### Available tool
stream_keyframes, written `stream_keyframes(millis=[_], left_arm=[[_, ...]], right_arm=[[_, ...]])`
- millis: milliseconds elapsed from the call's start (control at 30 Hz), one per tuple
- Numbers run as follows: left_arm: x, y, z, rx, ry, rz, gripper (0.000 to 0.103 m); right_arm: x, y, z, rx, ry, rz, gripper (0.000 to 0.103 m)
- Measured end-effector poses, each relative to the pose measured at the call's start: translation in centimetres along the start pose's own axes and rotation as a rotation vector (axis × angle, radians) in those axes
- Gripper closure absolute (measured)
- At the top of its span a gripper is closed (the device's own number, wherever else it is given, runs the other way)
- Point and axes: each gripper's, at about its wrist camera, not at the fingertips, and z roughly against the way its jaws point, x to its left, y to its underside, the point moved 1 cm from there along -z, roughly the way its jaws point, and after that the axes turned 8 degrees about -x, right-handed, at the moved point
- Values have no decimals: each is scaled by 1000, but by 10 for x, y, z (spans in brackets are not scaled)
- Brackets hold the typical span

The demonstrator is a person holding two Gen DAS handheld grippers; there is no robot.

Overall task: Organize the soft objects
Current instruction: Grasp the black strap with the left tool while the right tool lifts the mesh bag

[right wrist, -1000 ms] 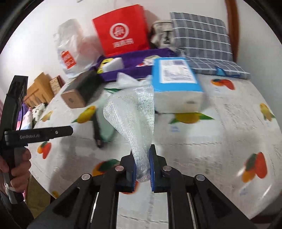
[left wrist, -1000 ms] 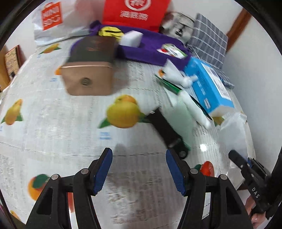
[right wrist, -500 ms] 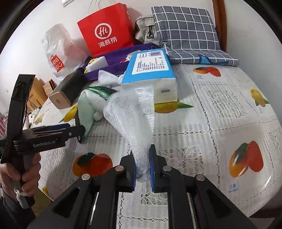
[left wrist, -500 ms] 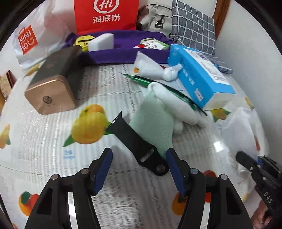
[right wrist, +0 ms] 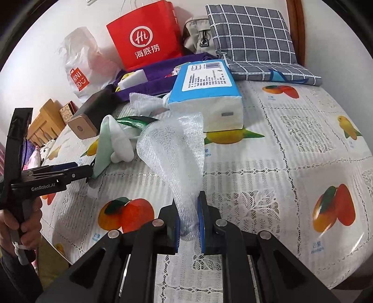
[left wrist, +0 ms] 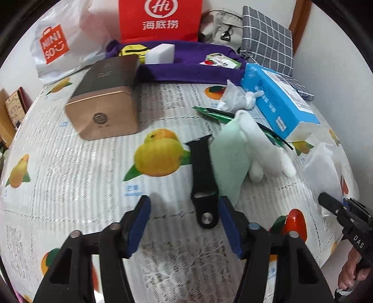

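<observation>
My right gripper (right wrist: 188,218) is shut on a white foam net sleeve (right wrist: 173,149) and holds it upright above the table; the sleeve also shows in the left wrist view (left wrist: 322,163). My left gripper (left wrist: 184,215) is open just above the tablecloth, its jaws astride the near end of a black strap (left wrist: 202,177). A mint-green cloth (left wrist: 229,156) lies right beside the strap, under a white plush toy (left wrist: 261,144). A knotted white cloth (left wrist: 235,99) lies further back. The left gripper shows at the left of the right wrist view (right wrist: 77,171).
A bronze tin box (left wrist: 105,98) lies at the back left. A blue tissue pack (left wrist: 279,98) lies at the right. A purple bag (left wrist: 186,63) holds a white sponge (left wrist: 160,54). Behind stand a red paper bag (left wrist: 160,18), a Miniso bag (left wrist: 56,46) and a checked cushion (right wrist: 251,37).
My left gripper has swung right and forward, so the black strap's end now lies between its open jaws. The right gripper still holds the net sleeve and has barely moved.
</observation>
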Motion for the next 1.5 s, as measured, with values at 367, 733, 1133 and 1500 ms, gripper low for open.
stream_keyframes(millis=[367,733,1133,1500], left_arm=[[-12,-5,3,-47,52,-31,91],[20,3,11,-17,-16,13,89],[-3,-18,-23,-43,-51,-85,68],[-1,-21,-24,-60,-59,-62,83]], right_arm=[[-1,3,-1,10,15,-2,90],[-3,4,4,4,22,-7,90],[-10,5,-1,17,44,-9,90],[-16,3,-8,26,60,4,90]])
